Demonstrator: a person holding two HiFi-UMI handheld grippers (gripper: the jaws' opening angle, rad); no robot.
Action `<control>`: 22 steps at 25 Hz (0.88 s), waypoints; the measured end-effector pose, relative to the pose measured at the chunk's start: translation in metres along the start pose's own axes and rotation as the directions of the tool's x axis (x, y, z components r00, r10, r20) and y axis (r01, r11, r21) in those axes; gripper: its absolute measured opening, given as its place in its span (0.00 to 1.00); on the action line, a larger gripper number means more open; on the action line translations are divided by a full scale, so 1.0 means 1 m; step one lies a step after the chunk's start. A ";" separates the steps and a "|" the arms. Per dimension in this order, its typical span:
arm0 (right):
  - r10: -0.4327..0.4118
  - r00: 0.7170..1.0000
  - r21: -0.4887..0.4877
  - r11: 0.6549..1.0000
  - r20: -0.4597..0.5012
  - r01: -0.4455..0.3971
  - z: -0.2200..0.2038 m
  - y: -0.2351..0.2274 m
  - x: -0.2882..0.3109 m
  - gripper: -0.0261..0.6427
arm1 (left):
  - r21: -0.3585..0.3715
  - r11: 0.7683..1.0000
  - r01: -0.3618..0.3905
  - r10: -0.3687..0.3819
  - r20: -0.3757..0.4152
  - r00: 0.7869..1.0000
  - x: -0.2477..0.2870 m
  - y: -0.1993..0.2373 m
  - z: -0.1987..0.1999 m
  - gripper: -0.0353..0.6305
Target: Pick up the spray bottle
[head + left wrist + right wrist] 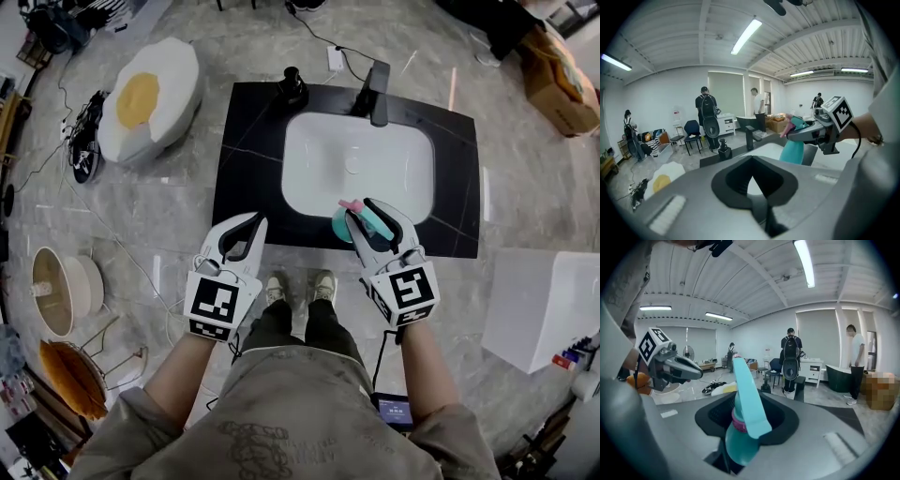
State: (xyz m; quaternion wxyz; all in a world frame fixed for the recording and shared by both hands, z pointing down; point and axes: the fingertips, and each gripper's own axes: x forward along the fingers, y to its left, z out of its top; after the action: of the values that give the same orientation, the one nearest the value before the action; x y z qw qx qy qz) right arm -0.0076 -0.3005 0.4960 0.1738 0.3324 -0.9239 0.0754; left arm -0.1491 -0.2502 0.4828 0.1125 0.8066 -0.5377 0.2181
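Note:
The spray bottle [349, 223] is teal with a pink nozzle, and my right gripper [364, 213] is shut on its neck, holding it above the front rim of the white sink [319, 159]. In the right gripper view the bottle [743, 432] stands between the jaws with its teal trigger pointing up. From the left gripper view the same bottle [794, 149] hangs under the right gripper [806, 132], clear of the counter. My left gripper [251, 228] hovers at the front left corner of the black counter [253, 122], jaws together and nothing in them.
A black faucet [375, 89] and a black soap dispenser [291, 89] stand at the back of the counter. A white egg-shaped cushion [150, 98] lies on the floor to the left, a white box [544, 300] to the right. People [791, 359] stand far across the room.

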 end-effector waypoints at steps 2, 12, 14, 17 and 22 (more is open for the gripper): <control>-0.012 1.000 0.003 1.000 0.022 0.012 0.023 -0.002 -0.009 0.28 | -0.003 1.000 -0.012 0.012 0.033 0.999 -0.006 0.006 0.015 0.05; -0.078 0.963 -0.036 0.995 0.259 0.090 0.153 -0.001 -0.069 0.28 | 0.073 0.996 -0.059 0.041 0.234 0.971 -0.044 0.021 0.114 0.05; -0.092 0.949 -0.052 0.992 0.300 0.112 0.175 0.001 -0.082 0.28 | 0.081 0.995 -0.060 0.036 0.275 0.961 -0.052 0.022 0.133 0.05; -0.105 0.930 -0.060 0.989 0.351 0.134 0.201 0.007 -0.103 0.28 | 0.101 0.993 -0.064 0.027 0.332 0.943 -0.070 0.019 0.158 0.05; -0.129 0.901 -0.064 0.983 0.414 0.170 0.230 0.015 -0.135 0.28 | 0.123 0.989 -0.087 0.030 0.410 0.912 -0.100 0.020 0.191 0.05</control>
State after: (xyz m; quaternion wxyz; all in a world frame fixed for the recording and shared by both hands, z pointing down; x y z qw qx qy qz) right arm 0.0170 -0.2681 0.2319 -0.0016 0.4017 -0.9141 -0.0547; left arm -0.1558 -0.2559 0.2667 -0.0645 0.8237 -0.5568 0.0855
